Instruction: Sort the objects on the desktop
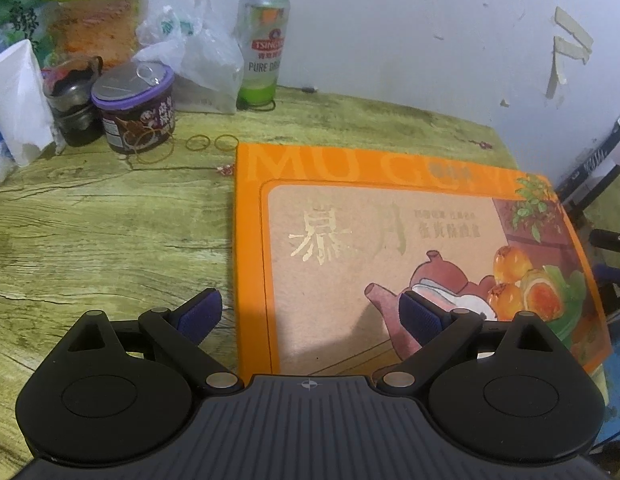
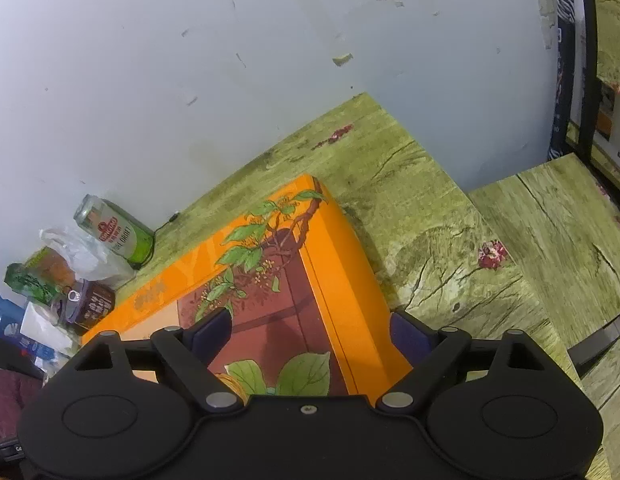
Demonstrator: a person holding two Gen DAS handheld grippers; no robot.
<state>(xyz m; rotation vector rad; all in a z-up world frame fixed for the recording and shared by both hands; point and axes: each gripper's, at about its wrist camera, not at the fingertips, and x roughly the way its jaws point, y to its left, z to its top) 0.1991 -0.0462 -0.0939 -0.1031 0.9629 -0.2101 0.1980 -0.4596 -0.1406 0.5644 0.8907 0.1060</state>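
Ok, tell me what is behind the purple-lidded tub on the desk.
Behind the purple-lidded tub stands a crumpled clear plastic bag, with an orange snack packet further back by the wall. The tub hides the bag's lower left part, so anything low down there cannot be seen.

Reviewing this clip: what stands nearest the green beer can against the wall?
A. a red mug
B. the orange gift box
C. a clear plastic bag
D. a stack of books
C: in the left wrist view the clear plastic bag sits directly beside the green beer can, their edges overlapping, while the orange gift box lies apart, nearer the camera on the table. No books or mug show there.
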